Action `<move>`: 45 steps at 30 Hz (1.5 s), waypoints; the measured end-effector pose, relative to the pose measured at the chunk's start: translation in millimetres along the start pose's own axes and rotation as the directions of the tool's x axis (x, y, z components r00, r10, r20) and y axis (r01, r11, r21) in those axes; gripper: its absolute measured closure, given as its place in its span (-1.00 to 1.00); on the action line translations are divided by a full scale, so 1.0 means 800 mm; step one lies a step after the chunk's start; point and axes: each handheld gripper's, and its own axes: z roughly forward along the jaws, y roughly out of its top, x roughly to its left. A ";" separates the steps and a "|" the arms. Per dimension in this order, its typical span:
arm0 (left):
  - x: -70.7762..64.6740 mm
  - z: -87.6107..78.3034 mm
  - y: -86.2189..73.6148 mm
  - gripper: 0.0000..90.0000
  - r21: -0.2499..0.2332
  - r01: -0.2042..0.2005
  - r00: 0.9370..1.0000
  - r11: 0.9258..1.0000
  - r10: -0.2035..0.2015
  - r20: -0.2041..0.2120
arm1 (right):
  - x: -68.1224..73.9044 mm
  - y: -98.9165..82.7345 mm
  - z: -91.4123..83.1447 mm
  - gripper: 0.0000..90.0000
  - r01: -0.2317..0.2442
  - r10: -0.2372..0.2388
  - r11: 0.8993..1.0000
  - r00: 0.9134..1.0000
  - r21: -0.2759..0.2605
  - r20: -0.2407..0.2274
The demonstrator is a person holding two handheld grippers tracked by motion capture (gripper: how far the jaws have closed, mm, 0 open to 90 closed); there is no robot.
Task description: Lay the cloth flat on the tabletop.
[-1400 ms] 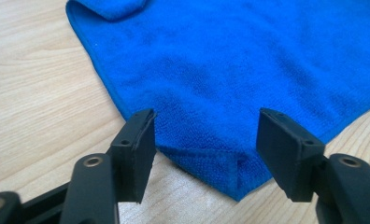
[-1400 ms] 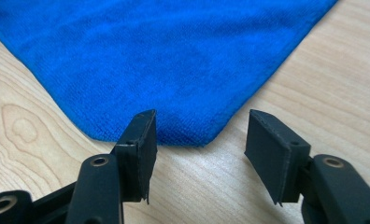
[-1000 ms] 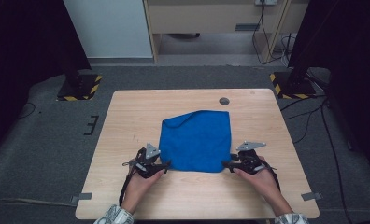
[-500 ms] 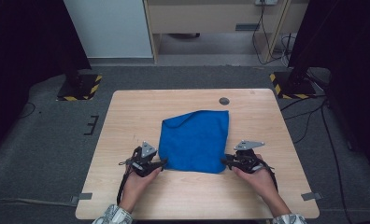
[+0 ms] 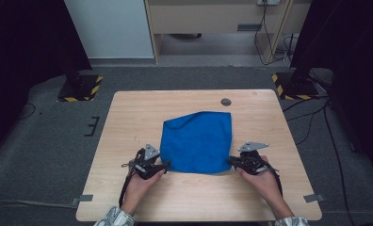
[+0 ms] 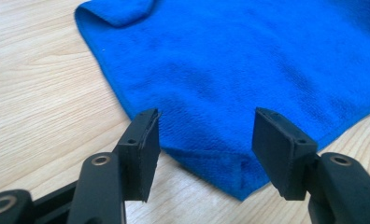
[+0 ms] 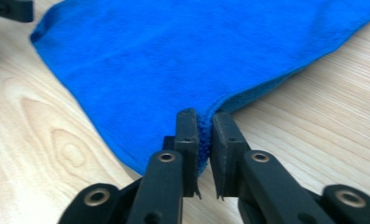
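the blue cloth (image 5: 197, 142) lies flat at the centre of the wooden table (image 5: 128, 122), its top left corner folded over, its fuzzy pile soft against the grain. the right gripper (image 7: 204, 140) has just been closing and pinches the cloth's lower right corner. the left gripper (image 6: 204, 140) stands half open astride the lower left corner, pads clear. a small dark disc (image 5: 226, 101) sits above.

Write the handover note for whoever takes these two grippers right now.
Right gripper: jaws have just been closing and now pinch the near right corner of the blue cloth.
Left gripper: open, jaws on either side of the near left corner, not pressing it.
Cloth: lies on the wooden table, far left corner turned over.
Done: right corner gripped.
Left: shut the left gripper on its corner, then probably lift or fold the cloth.
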 end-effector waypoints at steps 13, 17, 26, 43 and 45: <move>0.003 0.009 -0.007 0.36 0.112 -0.045 0.999 0.993 0.048 -0.022 | -0.009 -0.002 -0.002 0.93 -0.017 0.016 1.000 0.999 0.012 0.032; 0.011 0.005 -0.009 0.62 0.129 -0.033 0.999 0.991 0.035 -0.009 | -0.013 -0.004 -0.003 0.94 -0.028 0.028 0.999 0.999 0.017 0.039; 0.009 0.002 -0.007 1.00 0.144 -0.052 0.998 0.988 0.046 0.047 | -0.016 -0.006 -0.005 0.94 -0.027 0.026 0.999 0.999 0.029 0.044; -0.017 -0.016 -0.012 1.00 0.160 -0.127 0.989 0.979 0.112 0.095 | -0.007 -0.030 -0.039 0.93 -0.012 0.008 0.997 0.999 0.079 0.050; -0.018 -0.019 -0.012 1.00 0.161 -0.129 0.989 0.978 0.114 0.098 | -0.009 -0.030 -0.039 0.93 -0.016 0.012 0.997 0.999 0.082 0.049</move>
